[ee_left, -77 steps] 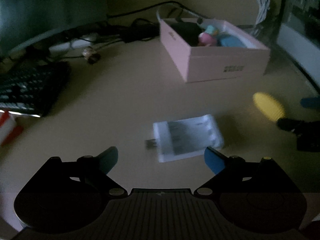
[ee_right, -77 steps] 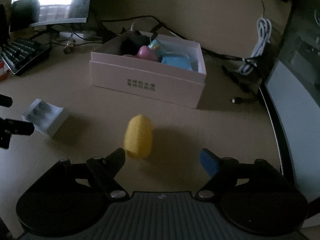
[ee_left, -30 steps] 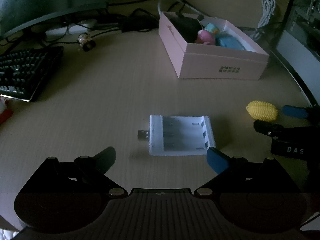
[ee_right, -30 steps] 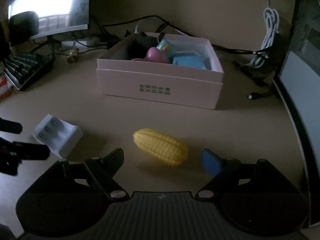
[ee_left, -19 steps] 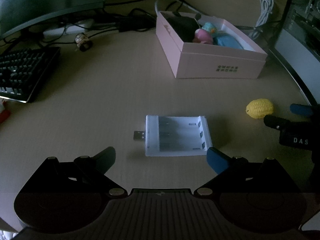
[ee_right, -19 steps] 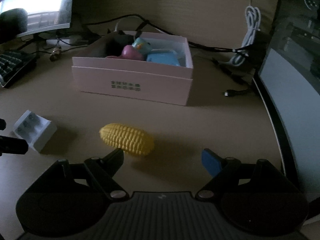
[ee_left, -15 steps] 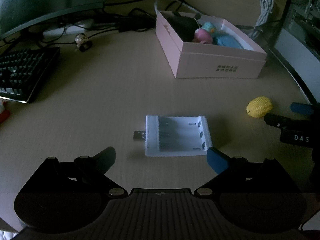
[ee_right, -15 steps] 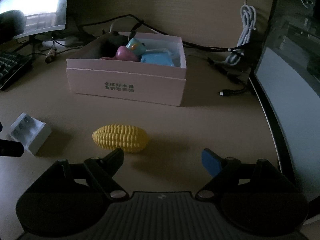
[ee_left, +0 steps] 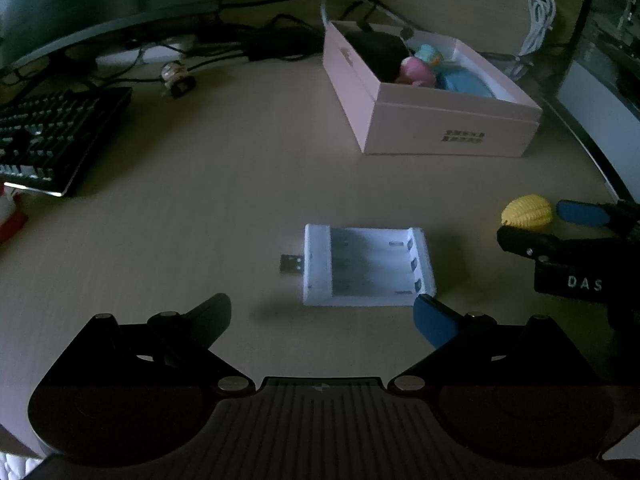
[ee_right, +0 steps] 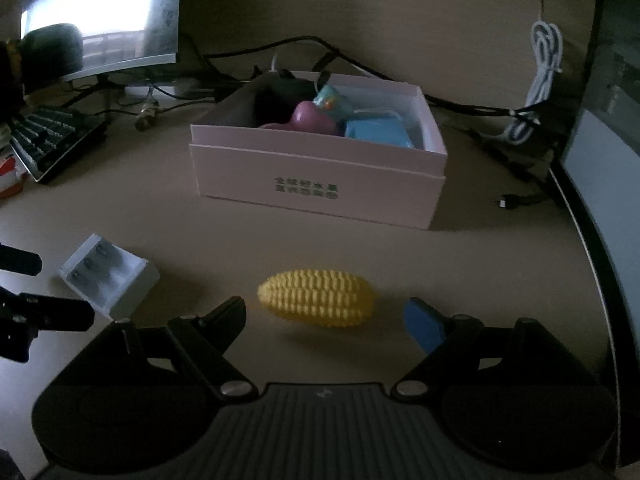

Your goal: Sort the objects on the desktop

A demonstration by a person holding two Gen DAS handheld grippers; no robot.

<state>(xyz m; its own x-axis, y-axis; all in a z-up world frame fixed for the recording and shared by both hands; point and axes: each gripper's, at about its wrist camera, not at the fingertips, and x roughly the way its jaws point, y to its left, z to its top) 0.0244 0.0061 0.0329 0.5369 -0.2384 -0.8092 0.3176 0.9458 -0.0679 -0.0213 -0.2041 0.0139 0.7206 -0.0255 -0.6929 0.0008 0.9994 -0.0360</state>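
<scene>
A white battery charger [ee_left: 366, 266] with a USB plug lies flat on the desk just beyond my open left gripper [ee_left: 323, 320]; the blue fingertip is near its right corner. The charger [ee_right: 108, 280] also shows in the right wrist view, with the left gripper's black fingers [ee_right: 60, 314] beside it. A yellow toy corn cob [ee_right: 316, 298] lies crosswise between the jaws of my open right gripper [ee_right: 326, 316], with small gaps on both sides. From the left the corn [ee_left: 526, 212] sits between the right gripper's fingertips [ee_left: 532, 223]. A pink box [ee_right: 320, 188] holding toys stands behind.
A black keyboard [ee_left: 52, 144] lies at the far left. A monitor [ee_right: 100, 20] and cables run along the back. A coiled white cable [ee_right: 540, 80] hangs at the back right. A second screen [ee_right: 608, 184] borders the right edge. A small trinket [ee_left: 176, 78] sits near the cables.
The corn has gone from beside the right gripper's left finger to midway between its jaws as that gripper swung left. The left gripper and the charger have kept their places.
</scene>
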